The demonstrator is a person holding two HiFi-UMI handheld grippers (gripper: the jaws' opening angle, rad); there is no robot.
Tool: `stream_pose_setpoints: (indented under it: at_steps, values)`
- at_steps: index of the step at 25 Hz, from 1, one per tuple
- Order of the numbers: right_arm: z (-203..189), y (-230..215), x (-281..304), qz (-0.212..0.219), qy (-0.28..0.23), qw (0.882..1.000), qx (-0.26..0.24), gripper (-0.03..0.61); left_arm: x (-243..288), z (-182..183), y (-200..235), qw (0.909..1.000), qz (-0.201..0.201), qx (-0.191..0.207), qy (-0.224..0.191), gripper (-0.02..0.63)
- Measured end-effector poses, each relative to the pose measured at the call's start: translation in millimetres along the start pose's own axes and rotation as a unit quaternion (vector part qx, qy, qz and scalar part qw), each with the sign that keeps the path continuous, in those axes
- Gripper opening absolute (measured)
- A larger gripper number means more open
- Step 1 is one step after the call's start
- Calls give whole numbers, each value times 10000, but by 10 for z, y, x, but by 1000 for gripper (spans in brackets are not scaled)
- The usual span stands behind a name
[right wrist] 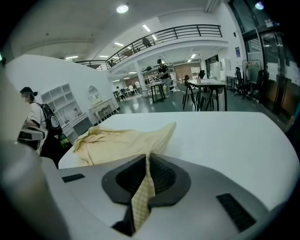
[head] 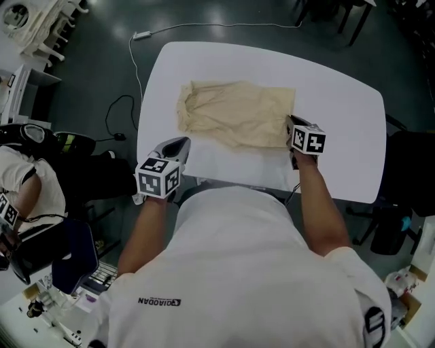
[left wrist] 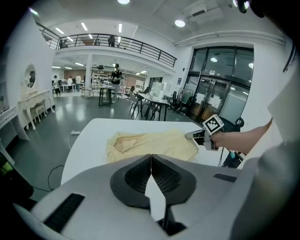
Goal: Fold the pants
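Two hand-held grippers work at one white table (head: 340, 102) with rounded corners. One pair of pale yellow pants (head: 234, 112) lies across the table's middle, its bunched waistband toward the left. The right gripper (head: 289, 122) is clamped on the pants' near right corner. Its own view shows a strip of fabric pinched between the pads (right wrist: 140, 187) and rising off the tabletop in a peak. The left gripper (head: 181, 142) hovers at the table's near left edge, apart from the pants, its jaws pressed together and empty.

The wearer's white-shirted torso (head: 238, 265) hides the table's near edge. Two cables lie on the dark floor, one white (head: 204, 27) beyond the table and one black (head: 117, 117) beside its left edge. One other person (head: 24, 187) sits at far left. Dark chair legs (head: 343, 20) stand beyond the table's far right corner.
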State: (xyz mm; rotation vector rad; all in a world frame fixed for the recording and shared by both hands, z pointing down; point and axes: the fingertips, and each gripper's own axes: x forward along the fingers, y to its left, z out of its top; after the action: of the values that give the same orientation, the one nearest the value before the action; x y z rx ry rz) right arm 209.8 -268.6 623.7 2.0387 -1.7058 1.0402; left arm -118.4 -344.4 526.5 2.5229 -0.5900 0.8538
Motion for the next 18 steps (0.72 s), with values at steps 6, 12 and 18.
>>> stream_pose_setpoints:
  at_steps: [6, 12, 18]
  values:
    - [375, 578, -98, 143, -251, 9992, -262, 43, -64, 14, 430, 9999, -151, -17, -65, 28]
    - [738, 1116, -162, 311, -539, 9980, 132, 41, -153, 40, 757, 9993, -374, 19, -95, 28]
    - [1064, 1653, -130, 428, -791, 9958, 197, 41, -214, 50, 1016, 9983, -563, 75, -109, 28]
